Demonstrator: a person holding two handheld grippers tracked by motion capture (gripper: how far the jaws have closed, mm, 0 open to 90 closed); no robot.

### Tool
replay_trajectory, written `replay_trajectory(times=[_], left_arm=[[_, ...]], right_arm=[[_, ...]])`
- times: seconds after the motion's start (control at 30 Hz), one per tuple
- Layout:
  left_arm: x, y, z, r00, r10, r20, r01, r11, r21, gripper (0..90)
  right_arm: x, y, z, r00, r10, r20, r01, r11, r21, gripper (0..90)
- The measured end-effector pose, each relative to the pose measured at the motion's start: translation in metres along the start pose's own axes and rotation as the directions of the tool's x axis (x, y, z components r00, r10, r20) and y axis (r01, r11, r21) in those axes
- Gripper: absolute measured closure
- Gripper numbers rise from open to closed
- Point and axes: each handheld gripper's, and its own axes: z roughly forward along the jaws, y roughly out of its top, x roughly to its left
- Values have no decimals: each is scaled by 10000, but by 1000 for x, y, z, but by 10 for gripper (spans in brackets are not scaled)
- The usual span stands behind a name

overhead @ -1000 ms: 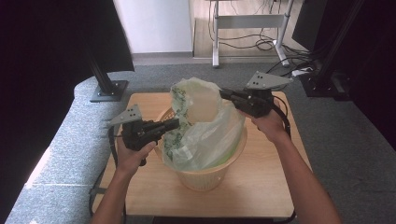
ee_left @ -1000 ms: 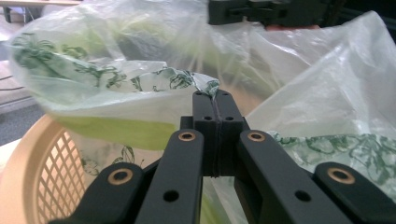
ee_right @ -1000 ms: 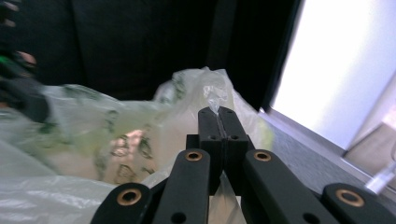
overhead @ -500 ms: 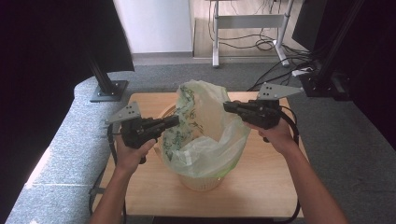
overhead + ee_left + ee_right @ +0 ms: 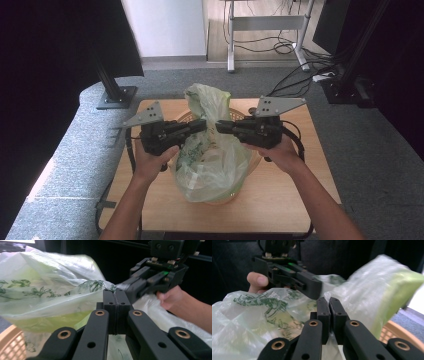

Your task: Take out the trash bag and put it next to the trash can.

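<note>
A translucent plastic bag (image 5: 210, 160) with green print stands in a tan woven basket (image 5: 189, 116) on the wooden table (image 5: 285, 200). My left gripper (image 5: 202, 125) comes in from the left and is shut on a fold of the bag's mouth (image 5: 100, 286). My right gripper (image 5: 219, 125) faces it from the right, tip almost to tip. Its jaws have just been opening a hair; a thin slit shows in the right gripper view (image 5: 329, 300), with bag film still pinched in it. The bag's upper flap (image 5: 207, 97) rises behind both tips.
The basket's rim (image 5: 10, 345) (image 5: 398, 331) lies just below the bag. A monitor stand base (image 5: 117, 97) sits on the grey ledge at the left. Cables (image 5: 295, 82) and a metal desk frame (image 5: 265, 22) lie beyond the table.
Both hands have moved inward, drawing the two sides of the bag's mouth together over the basket. The bag has been gathered up and stands narrower and taller.
</note>
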Motion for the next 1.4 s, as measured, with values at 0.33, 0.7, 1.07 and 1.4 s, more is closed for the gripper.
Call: replay_trajectory(times=[0.33, 0.7, 1.07, 1.4], left_arm=[[1, -3, 6, 9992, -244, 313, 241, 9997, 79, 894], [-1, -1, 7, 9975, -177, 690, 162, 9996, 222, 846], [32, -8, -56, 9925, -1225, -58, 1207, 9842, -1297, 469], [29, -25, -43, 9989, -408, 245, 409, 9992, -30, 198]], right_arm=[[3, -7, 20, 9995, 199, -229, -179, 9964, 826, 605], [11, -7, 35, 9965, -669, 498, 599, 9895, 1317, 880], [3, 9, 3, 9926, -561, 1076, 526, 9980, 354, 892], [16, 56, -10, 9934, -655, 936, 723, 9948, -716, 892]])
